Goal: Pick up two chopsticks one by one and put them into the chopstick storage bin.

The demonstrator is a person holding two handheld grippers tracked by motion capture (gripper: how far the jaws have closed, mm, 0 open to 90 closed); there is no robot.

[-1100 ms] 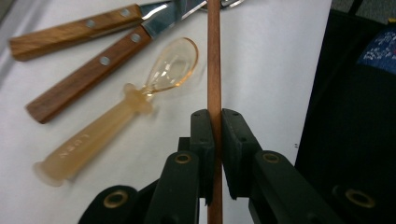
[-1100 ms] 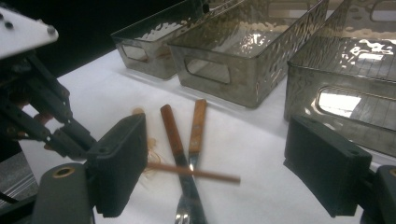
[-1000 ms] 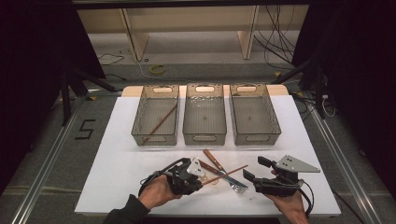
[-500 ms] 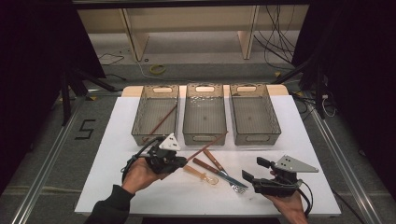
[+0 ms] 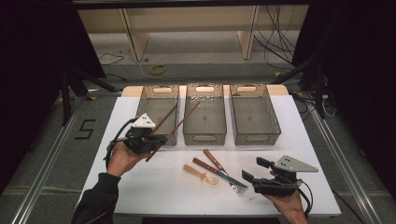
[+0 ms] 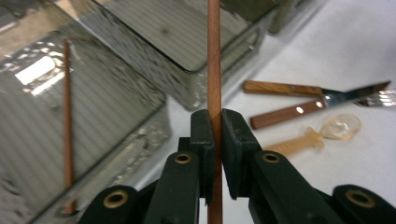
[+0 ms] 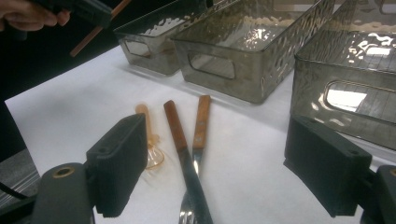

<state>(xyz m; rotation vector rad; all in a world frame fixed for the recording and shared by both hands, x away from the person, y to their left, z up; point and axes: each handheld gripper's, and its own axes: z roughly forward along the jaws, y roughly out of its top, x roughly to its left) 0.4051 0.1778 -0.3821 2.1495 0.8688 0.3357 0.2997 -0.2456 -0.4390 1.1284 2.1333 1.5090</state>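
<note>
My left gripper (image 5: 154, 143) is shut on a long brown chopstick (image 5: 180, 123), held above the mat just in front of the left bin (image 5: 156, 91). In the left gripper view the jaws (image 6: 214, 135) pinch this chopstick (image 6: 214, 56) upright. A second chopstick (image 6: 67, 116) lies inside that bin. My right gripper (image 5: 250, 179) rests at the near right with its jaws wide open (image 7: 224, 172) and nothing between them. In front of it lie a wooden-handled knife (image 7: 180, 135), a wooden-handled fork (image 7: 201, 126) and a translucent amber spoon (image 7: 149, 135).
Three smoky clear bins stand in a row at the back of the white mat (image 5: 303, 154): the left one, a middle bin (image 5: 204, 137) and a right bin (image 5: 254, 140). The knife (image 5: 205, 165), fork (image 5: 215, 161) and spoon (image 5: 201, 175) lie mid-mat.
My left gripper has lifted the chopstick from beside the utensils and carried it left and away, toward the left bin. The right gripper has stayed still.
</note>
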